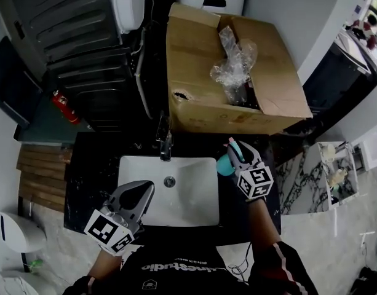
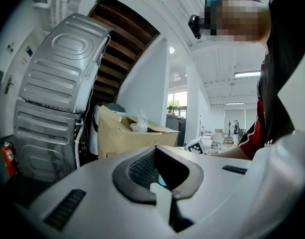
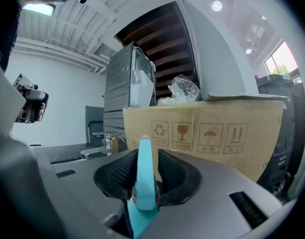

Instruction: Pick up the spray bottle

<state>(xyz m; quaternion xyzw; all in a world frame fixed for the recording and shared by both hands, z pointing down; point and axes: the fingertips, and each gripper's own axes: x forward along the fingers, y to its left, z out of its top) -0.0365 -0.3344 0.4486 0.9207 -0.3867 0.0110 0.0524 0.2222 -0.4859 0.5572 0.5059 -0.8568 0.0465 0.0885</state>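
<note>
Right tool (image 1: 240, 157) closing round teal spray bottle (image 3: 144, 179) beside sink (image 1: 188, 209); left tool (image 2: 159, 173) jaws apart, nothing between.

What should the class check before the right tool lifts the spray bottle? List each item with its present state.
1. Spray bottle stands between the right tool's jaws: ok.
2. Jaws finished closing: not ok, they are closing now.
3. Pads pressing firmly on the bottle: cannot tell.
4. Left tool is empty and away from the bottle, by the sink: ok.
5. Gap between the bottle and the cardboard box behind it: cannot tell.
</note>
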